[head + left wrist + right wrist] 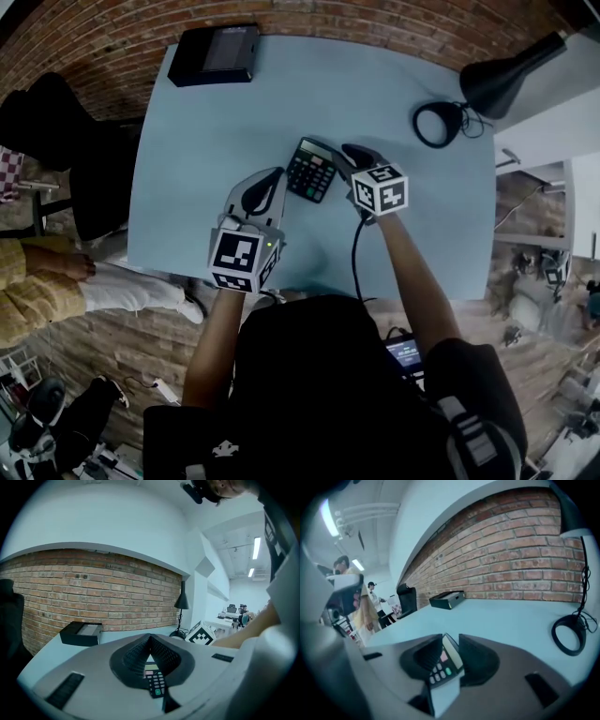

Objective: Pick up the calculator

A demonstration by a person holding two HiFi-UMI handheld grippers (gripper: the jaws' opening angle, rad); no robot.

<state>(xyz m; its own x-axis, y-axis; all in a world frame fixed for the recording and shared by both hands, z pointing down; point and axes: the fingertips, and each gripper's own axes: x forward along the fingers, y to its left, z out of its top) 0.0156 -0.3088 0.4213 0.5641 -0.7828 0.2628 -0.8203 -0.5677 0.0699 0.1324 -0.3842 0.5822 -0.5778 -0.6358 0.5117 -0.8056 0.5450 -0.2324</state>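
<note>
A black calculator (311,170) with a small display lies flat on the pale blue table (216,141). My left gripper (272,180) hovers just left of it, and its jaws meet at the tips. In the left gripper view the calculator (155,683) shows below the joined fingertips (140,653) of the left gripper (150,638). My right gripper (345,155) reaches the calculator's right far corner. In the right gripper view the right gripper (451,641) has its jaws apart. The calculator (443,663) sits in the gap with a sliver of space beside the right finger.
A black box (214,53) sits at the table's far left corner. A black desk lamp (511,70) and its coiled cable (438,124) occupy the far right. A seated person (56,281) and a dark chair (56,131) are left of the table.
</note>
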